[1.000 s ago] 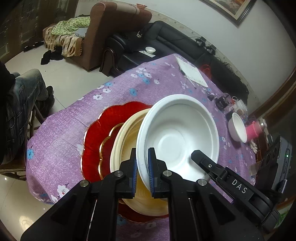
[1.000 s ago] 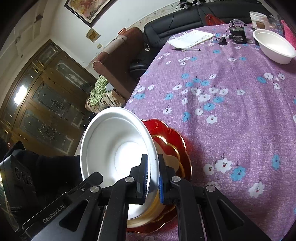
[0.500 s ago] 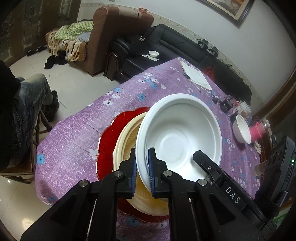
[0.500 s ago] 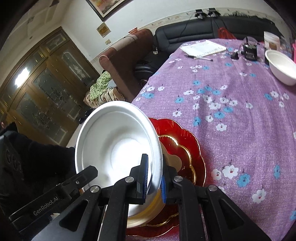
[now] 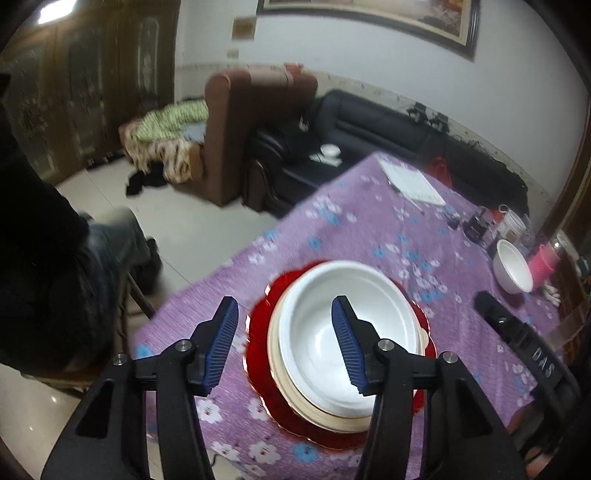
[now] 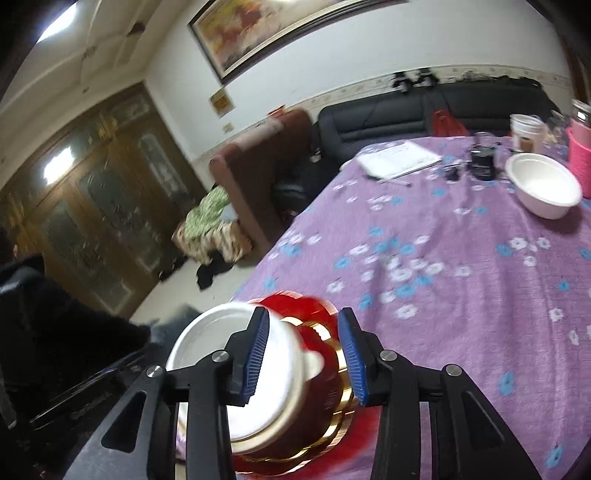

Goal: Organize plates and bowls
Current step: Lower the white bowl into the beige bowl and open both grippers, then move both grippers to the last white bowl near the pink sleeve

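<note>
We have just been opening both jaws: our left gripper (image 5: 282,339) and right gripper (image 6: 301,354) stand apart, gripping nothing. The white bowl (image 5: 347,339) sits on the cream dish (image 5: 275,354) and red plate (image 5: 258,332) near the purple tablecloth's (image 6: 461,295) near-left edge.

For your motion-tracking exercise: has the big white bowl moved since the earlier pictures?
Yes. The white bowl, earlier tilted up, now lies nested flat over the red plate; both grippers' jaws have just opened and released it.

dim indoor light is coming from a ceiling lamp (image 6: 59,22) glowing at 10 o'clock; motion blur is smearing both views, edges are bending, corners are going black.
</note>
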Motion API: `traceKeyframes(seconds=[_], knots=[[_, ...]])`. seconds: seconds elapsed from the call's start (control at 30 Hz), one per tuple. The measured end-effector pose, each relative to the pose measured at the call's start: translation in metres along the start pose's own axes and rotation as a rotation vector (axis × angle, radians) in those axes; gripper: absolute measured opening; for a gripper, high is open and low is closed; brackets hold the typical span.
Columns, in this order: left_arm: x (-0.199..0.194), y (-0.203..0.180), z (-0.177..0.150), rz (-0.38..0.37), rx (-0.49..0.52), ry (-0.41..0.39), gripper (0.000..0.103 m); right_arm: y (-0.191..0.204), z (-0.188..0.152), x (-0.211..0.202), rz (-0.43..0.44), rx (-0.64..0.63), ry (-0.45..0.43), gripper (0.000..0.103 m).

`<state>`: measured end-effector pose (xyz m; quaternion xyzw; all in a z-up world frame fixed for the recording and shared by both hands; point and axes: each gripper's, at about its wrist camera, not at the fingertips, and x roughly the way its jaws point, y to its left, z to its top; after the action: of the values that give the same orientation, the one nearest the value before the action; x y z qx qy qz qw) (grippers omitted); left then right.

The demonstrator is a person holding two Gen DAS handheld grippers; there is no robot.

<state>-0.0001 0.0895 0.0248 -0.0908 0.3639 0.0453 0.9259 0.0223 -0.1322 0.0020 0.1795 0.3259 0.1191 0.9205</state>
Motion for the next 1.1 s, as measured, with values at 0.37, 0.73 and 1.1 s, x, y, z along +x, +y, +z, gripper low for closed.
traceKeyframes(seconds=[0.37,0.73,1.1], knots=[[-0.013,-0.068,-0.003,-0.097,0.130,-0.018,0.052,-0.108,0.012,-0.008,-0.093,0.225,-0.018,0.043],[0.046,-0.228,-0.006,-0.278,0.270,0.222,0.051,-0.215,0.031,-0.027,-0.219,0.293,-0.023,0.043],[0.152,-0.356,0.046,-0.341,0.169,0.332,0.051,-0.349,0.117,-0.044,-0.240,0.450,-0.108,0.048]])
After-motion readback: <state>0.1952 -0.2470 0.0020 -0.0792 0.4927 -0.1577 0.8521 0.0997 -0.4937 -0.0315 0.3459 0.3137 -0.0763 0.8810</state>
